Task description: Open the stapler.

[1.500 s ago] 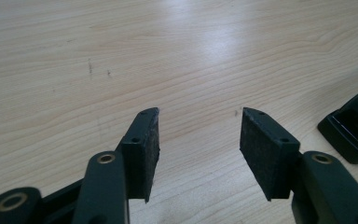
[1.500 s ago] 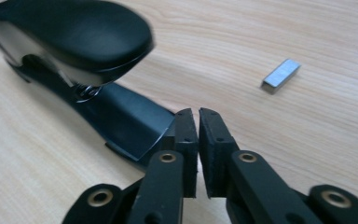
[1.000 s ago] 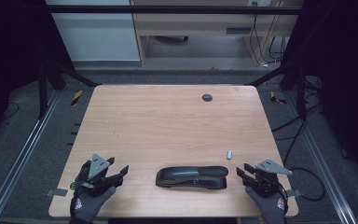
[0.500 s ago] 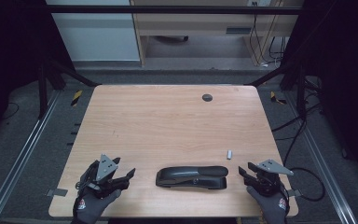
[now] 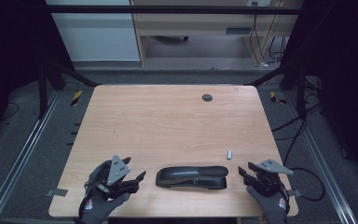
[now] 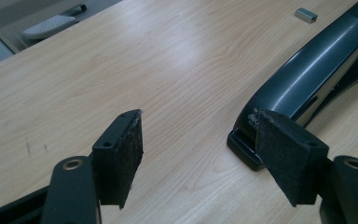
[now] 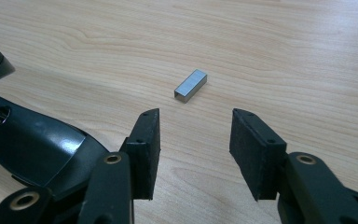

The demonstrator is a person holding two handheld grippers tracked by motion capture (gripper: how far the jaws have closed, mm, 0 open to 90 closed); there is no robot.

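From above, the wooden table (image 5: 168, 126) carries a black stapler (image 5: 192, 177) lying flat near its front edge, long side running from nine o'clock to three o'clock. At about two o'clock from the stapler's right end sits a small block of staples (image 5: 230, 153), apart from it. A dark round grommet (image 5: 207, 97) sits far back, near twelve o'clock. The left tongs (image 5: 137, 179), held in a gloved hand, sit just to the nine o'clock side of the stapler, with a gap between their tips and its end. The right tongs (image 5: 243, 172) sit just off the stapler's three o'clock end, not touching it. In the left gripper view, the left tongs (image 6: 198, 154) stand apart with only bare table between the pads; they have just been opening. The stapler (image 6: 307, 74) runs off toward one o'clock, its near end partly behind the right-hand pad, and the block of staples (image 6: 306, 15) lies at the far top. In the right gripper view, the right tongs (image 7: 195, 151) are spread wide, having just been opening, with nothing between them. The block of staples (image 7: 191, 85) lies on the table at twelve o'clock, just beyond the tips, and the stapler (image 7: 28, 140) is at nine o'clock.
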